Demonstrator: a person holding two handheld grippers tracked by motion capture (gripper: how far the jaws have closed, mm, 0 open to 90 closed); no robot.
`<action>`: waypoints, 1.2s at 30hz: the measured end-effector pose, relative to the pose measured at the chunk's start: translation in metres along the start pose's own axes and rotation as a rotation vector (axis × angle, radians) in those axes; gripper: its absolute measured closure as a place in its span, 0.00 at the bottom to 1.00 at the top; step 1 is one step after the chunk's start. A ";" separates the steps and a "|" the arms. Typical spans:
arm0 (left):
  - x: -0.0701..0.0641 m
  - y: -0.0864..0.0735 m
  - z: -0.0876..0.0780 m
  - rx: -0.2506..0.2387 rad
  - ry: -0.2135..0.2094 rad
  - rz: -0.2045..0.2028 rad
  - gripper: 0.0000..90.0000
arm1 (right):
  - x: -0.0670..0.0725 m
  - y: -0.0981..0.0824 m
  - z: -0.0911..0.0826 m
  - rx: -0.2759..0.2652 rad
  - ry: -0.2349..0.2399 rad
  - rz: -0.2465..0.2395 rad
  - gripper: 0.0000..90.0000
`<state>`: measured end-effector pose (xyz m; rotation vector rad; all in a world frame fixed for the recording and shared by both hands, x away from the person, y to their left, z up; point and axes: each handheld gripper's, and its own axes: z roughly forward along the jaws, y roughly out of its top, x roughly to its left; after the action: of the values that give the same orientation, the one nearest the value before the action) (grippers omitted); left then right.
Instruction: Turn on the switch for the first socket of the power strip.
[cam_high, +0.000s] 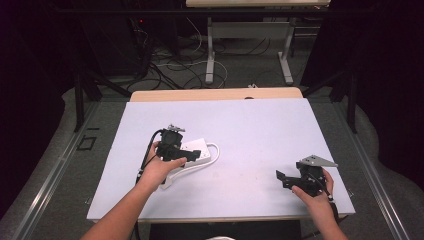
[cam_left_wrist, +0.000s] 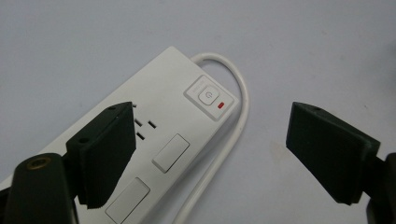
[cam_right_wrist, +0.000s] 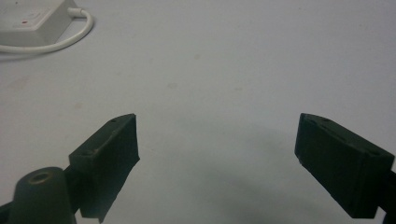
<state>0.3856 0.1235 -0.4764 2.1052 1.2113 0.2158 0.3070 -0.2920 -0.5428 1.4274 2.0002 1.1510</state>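
- The power strip (cam_left_wrist: 154, 140) is a long white plastic bar, rigid and probably light. Its smooth casing may slip between hard pads, so the best hold is likely across its narrow width, on the two long side walls, clear of the sockets and the switch.
- Its cable (cam_left_wrist: 243, 100) is stiff-looking white cord that leaves the switch end, loops round and runs back along the strip's far side; dragging the strip would pull this loop with it.
- The switch (cam_left_wrist: 208, 97), with a small red lamp beside it, sits ahead of the left gripper (cam_left_wrist: 212, 154), beyond the jaw tips.
- The left gripper hovers directly over the strip on the table (cam_high: 260, 125). Its jaws stand wide apart, one above the strip's socket face, the other out over bare table past the cable; nothing is pinched.
- The right gripper (cam_right_wrist: 217, 163) is well apart from the strip, which lies far ahead and off to its jaws' left side. Its jaws are spread wide over bare table, holding nothing.
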 end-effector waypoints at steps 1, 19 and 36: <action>-0.001 0.000 -0.001 0.002 0.004 -0.003 0.15 | 0.000 0.000 0.000 -0.001 -0.003 -0.001 0.14; 0.000 -0.003 -0.027 -0.052 -0.012 0.004 0.03 | 0.001 0.000 -0.001 -0.003 -0.003 0.003 0.14; 0.025 -0.021 -0.062 -0.117 0.028 -0.065 0.00 | 0.000 0.000 -0.001 -0.006 -0.005 0.002 0.14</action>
<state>0.3563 0.1805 -0.4479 1.9656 1.2508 0.2813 0.3064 -0.2923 -0.5418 1.4285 1.9905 1.1531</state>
